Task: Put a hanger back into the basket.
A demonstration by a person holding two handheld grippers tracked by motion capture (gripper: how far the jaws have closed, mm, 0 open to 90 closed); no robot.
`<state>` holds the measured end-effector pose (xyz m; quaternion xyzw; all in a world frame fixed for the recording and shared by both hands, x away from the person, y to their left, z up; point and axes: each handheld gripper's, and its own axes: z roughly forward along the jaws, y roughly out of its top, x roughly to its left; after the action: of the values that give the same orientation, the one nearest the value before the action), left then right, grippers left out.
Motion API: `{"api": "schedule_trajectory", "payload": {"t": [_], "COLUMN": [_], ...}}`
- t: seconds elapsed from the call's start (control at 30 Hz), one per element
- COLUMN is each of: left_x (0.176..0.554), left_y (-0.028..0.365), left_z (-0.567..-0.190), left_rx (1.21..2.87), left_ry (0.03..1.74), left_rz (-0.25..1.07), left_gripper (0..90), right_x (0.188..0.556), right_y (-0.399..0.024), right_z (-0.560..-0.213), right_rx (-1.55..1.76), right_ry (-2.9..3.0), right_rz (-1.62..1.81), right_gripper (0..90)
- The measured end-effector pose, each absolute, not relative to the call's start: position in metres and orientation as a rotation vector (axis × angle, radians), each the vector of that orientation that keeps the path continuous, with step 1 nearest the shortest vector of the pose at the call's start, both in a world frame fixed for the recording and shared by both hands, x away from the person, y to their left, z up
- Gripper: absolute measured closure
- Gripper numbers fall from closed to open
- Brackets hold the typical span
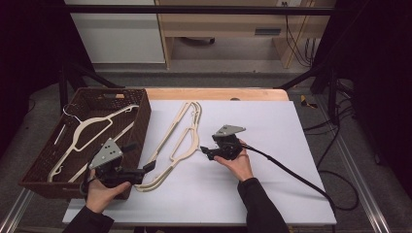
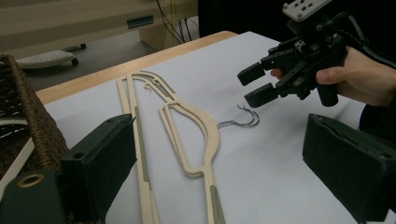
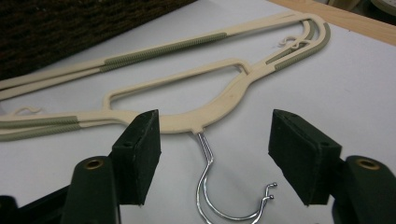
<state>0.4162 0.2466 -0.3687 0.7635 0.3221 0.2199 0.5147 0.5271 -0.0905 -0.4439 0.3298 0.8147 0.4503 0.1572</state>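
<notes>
Two cream plastic hangers (image 1: 187,133) lie stacked on the white sheet, beside the basket. The chrome hook (image 3: 208,186) of one of them points toward my right gripper (image 3: 215,135). That gripper is open, its jaws standing either side of the hook without touching it. The hanger body (image 3: 224,100) runs just beyond the jaw tips. From the left gripper view, the right gripper (image 2: 254,84) hovers just above the hook (image 2: 243,120). My left gripper (image 1: 149,166) is open and holds nothing, at the hangers' near end by the basket corner. Its jaws frame the hangers (image 2: 196,126).
A dark wicker basket (image 1: 141,121) sits at the table's left with another cream hanger (image 1: 92,128) inside. The white sheet (image 1: 272,136) covers the wooden table. The right gripper's cable (image 1: 291,172) trails off to the right. Cabinets stand beyond the far edge.
</notes>
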Motion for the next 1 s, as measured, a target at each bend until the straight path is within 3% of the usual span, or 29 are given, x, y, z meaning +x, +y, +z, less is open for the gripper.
{"api": "schedule_trajectory", "payload": {"t": [0.4,1.0], "left_x": [0.415,0.416], "left_y": [0.252,0.252], "left_z": [-0.365,-0.365], "left_rx": [1.818,1.825], "left_ry": [0.772,0.770], "left_rz": [0.543,0.544], "left_gripper": [9.5,10.2], "right_x": [0.544,0.549], "right_y": [-0.079,-0.075], "right_z": [-0.468,-0.485], "right_rx": [0.919,0.931], "right_ry": [2.411,2.489], "right_rz": [1.211,1.181], "right_gripper": [58.3,83.1]}}
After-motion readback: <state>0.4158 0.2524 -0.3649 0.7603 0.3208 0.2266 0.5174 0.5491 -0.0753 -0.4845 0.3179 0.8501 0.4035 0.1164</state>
